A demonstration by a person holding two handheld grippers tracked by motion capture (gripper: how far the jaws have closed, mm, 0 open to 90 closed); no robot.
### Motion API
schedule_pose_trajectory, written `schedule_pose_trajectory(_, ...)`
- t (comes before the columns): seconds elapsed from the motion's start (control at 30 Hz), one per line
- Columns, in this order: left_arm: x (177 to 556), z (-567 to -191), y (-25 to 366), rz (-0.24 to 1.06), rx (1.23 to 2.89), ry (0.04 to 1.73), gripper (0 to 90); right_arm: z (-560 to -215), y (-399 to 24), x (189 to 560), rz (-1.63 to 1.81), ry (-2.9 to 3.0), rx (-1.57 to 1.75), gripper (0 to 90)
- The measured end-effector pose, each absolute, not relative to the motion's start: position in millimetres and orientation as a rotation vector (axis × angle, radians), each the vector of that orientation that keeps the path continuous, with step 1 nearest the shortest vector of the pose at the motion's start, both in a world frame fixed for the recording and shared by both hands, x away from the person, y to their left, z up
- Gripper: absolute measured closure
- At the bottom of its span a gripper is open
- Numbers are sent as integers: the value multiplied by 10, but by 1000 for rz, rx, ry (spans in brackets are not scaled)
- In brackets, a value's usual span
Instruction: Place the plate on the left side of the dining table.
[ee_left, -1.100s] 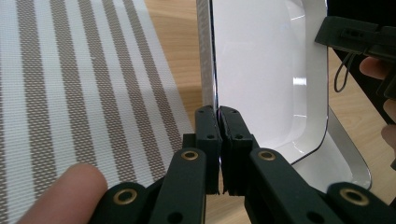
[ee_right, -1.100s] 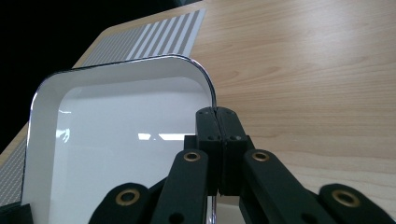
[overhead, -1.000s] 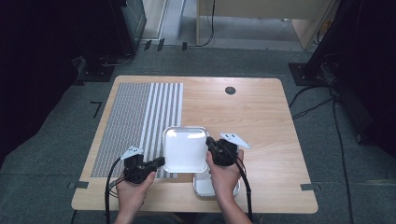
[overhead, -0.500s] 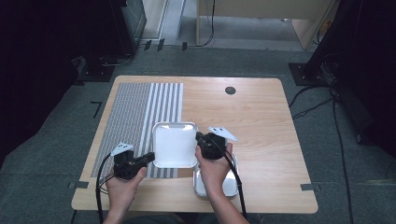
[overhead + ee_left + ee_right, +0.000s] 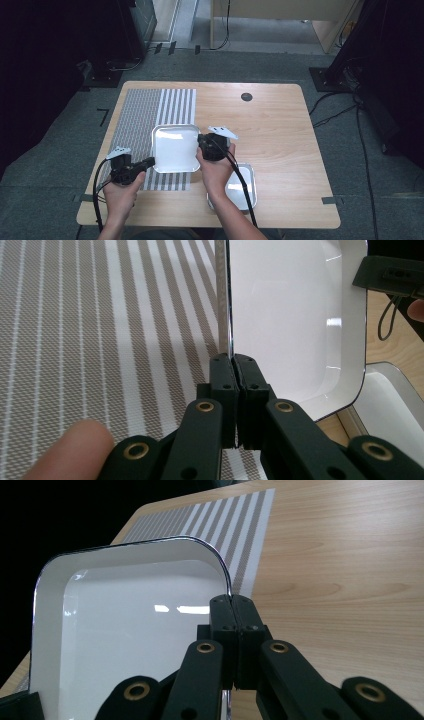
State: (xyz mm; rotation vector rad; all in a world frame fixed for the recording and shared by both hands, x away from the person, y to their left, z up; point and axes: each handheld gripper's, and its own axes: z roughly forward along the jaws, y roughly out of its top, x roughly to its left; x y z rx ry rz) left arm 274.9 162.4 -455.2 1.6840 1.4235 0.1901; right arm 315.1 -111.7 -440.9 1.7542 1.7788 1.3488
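A white square tray (image 5: 175, 147) with a dark rim hangs just above the striped placemat (image 5: 145, 120), held from both sides. My left gripper (image 5: 150, 162) is shut on the tray's left rim; in the left gripper view the jaws (image 5: 233, 360) pinch the thin edge of the tray (image 5: 295, 315). My right gripper (image 5: 201, 141) is shut on the right rim, and the right gripper view shows its jaws (image 5: 232, 600) clamped on the tray (image 5: 130, 630) near a rounded corner.
A second white tray (image 5: 239, 188) lies on the wooden table (image 5: 280, 130) near the front edge, partly under my right forearm. A dark round hole (image 5: 246, 96) sits in the tabletop at the back. Cables trail from both grippers toward the front.
Both hands have carried the tray to the left and slightly away from the front edge, off the second tray and over the striped placemat. The second tray is now more exposed.
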Motion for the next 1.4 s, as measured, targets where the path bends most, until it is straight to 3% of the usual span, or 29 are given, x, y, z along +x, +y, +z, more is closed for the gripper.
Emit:
schedule_pose_trajectory(0.63, 3099, -4628, 2021, 205, 1656, 1509, 900, -4416, -663, 3566, 1346, 1848, 1735, 900)
schedule_pose_trajectory(1.4, 3696, -4909, 2300, 234, 1679, 1613, 900, -4765, -293, 4181, 1289, 1885, 1839, 900)
